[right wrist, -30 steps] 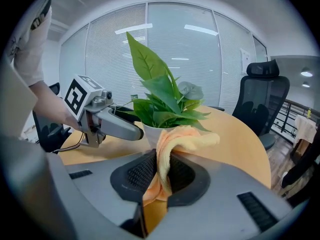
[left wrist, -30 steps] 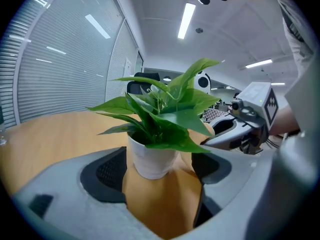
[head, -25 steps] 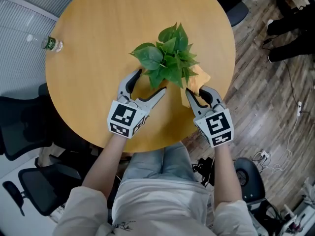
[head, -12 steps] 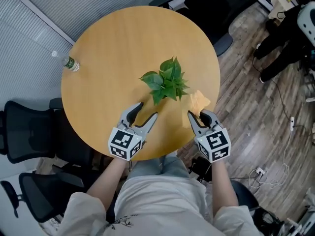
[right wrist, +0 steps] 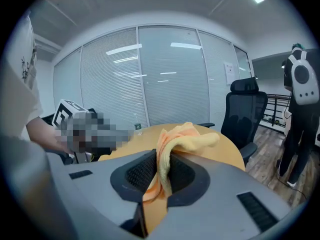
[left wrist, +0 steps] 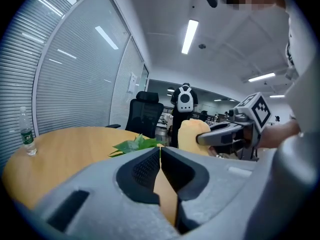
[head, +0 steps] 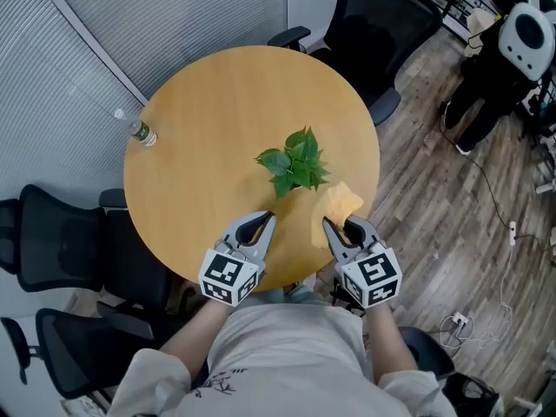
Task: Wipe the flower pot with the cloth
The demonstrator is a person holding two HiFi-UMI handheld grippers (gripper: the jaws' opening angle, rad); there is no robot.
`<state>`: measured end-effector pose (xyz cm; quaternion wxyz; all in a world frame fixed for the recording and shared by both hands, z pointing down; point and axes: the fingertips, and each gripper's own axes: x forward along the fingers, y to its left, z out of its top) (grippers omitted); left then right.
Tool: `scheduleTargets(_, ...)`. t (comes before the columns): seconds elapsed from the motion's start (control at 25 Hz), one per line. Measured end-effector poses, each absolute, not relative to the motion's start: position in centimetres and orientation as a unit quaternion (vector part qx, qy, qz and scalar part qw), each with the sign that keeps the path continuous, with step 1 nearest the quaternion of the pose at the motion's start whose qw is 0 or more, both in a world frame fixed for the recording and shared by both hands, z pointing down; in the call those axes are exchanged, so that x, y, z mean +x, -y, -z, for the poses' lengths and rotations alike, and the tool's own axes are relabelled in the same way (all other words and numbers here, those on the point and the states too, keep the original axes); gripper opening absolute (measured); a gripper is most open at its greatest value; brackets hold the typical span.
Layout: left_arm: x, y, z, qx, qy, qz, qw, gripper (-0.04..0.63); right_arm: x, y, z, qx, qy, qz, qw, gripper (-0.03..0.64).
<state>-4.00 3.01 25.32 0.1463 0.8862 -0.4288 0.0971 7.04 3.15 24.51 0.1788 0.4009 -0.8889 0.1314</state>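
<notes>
A small green leafy plant stands near the middle of the round wooden table; its pot is hidden under the leaves. Its leaves show past the left gripper's jaws. My right gripper is shut on a yellow-orange cloth, held above the table's near edge, right of the plant. The cloth drapes over the pinched jaws. My left gripper has just been closing and is shut with nothing between its jaws, raised near the table's front edge, below the plant.
A clear plastic bottle stands at the table's left edge, also the bottle in the left gripper view. Black office chairs sit left, and another chair at the back right. A person in dark clothes stands far right on the wood floor.
Both grippers have drawn back from the plant toward the table's near edge and risen. The left jaws went from wide open to shut. The cloth stayed in the right gripper.
</notes>
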Motion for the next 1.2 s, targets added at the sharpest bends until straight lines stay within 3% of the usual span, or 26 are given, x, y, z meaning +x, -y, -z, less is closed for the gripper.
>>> scheduleTargets(1.2, -3.5, -2.6, -22.3, 0.894, 0.417, -0.105, 0.129, 0.011, 3.9, -3.8, -20.6, 0.376, 0.909, -0.108, 0.143, 0.049)
